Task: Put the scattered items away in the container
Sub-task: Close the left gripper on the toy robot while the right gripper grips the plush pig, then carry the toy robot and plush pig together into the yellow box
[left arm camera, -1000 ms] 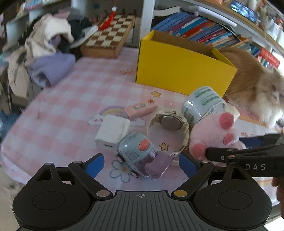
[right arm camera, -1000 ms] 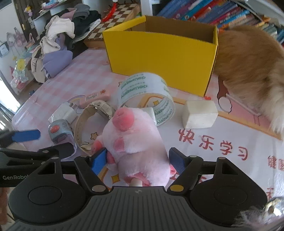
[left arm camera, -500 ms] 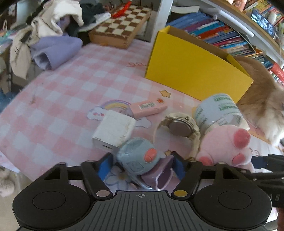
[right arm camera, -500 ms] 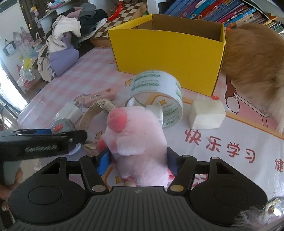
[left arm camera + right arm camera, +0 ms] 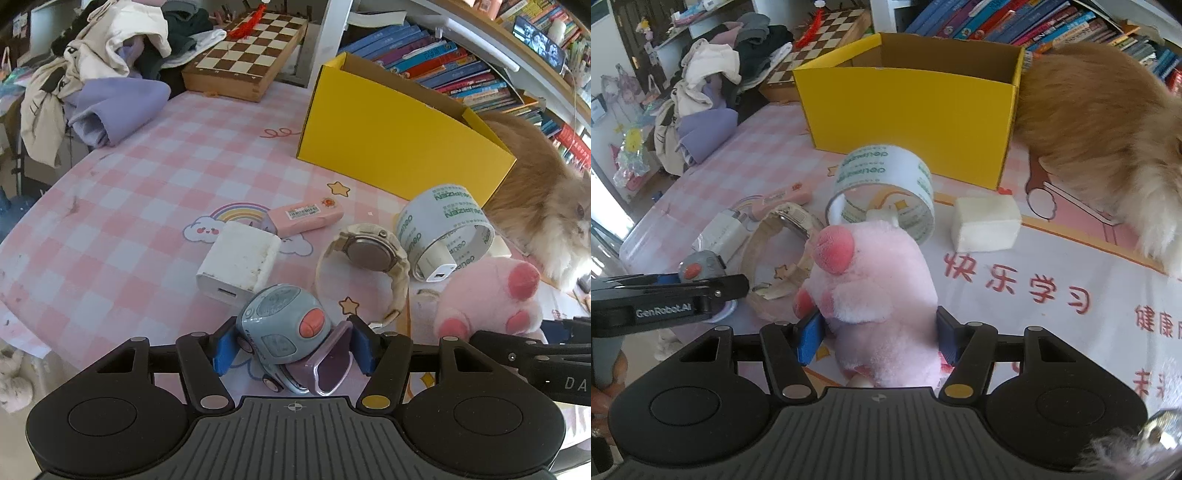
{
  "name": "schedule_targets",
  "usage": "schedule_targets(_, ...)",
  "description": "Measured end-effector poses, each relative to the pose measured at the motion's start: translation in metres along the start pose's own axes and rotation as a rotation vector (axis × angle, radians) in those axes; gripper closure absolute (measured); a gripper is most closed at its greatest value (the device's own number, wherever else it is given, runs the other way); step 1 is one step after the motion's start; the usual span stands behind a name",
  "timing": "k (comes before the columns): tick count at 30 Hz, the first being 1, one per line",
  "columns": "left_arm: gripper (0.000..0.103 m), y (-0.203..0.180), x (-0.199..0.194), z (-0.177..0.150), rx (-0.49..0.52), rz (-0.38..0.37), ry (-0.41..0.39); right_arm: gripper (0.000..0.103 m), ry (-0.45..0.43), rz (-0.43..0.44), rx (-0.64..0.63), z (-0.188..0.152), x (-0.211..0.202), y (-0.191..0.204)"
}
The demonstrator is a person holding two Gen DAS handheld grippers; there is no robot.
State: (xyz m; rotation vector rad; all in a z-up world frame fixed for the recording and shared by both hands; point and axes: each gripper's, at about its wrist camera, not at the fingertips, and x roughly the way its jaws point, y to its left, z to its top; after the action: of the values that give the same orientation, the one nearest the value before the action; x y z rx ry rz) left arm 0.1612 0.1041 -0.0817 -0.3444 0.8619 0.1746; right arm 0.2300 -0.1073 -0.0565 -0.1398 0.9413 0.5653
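Toys in both claws, yellow box straight ahead

Left gripper (image 5: 291, 349) has its two blue pads against a small blue toy (image 5: 282, 325) with a red button and a purple part. The jaws are closing on it, one pad on the blue side and one on the purple side. The toy sits on the pink checked tablecloth (image 5: 140, 206).

The right gripper (image 5: 877, 338) has its blue pads on both sides of a pink plush toy (image 5: 875, 280). The pads press into the soft fur, so it looks held. The plush stands tall between the pads, with its long side pointing away from the claw, toward the box.

The yellow box (image 5: 399, 147) is the place for everything. From both claws it lies ahead, at the far side of the table, with its open top facing up. The plush claw looks closer to the box. The blue toy claw is a little farther back and off to the left of it.

Between the claws and the box lie a roll of tape (image 5: 886, 188), a beige watch (image 5: 365, 258), a white charger (image 5: 238, 264), a pink eraser (image 5: 304, 218) and a white block (image 5: 986, 223). A fluffy cat (image 5: 1108, 122) sits right beside the box on its right side.

I think both toys must go up and over the front wall, then drop in.
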Motion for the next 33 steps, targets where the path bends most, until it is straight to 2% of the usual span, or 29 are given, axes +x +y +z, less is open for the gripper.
schedule_targets(16,0.043,0.022,-0.036,0.011,-0.032,-0.062,-0.097,0.044,-0.045,-0.057,0.064,-0.002,-0.032,0.001)
schedule_targets(33,0.043,0.012,-0.067,0.026,0.05,-0.15,-0.139,0.044,-0.079,-0.061,0.093,0.0,-0.064,-0.002)
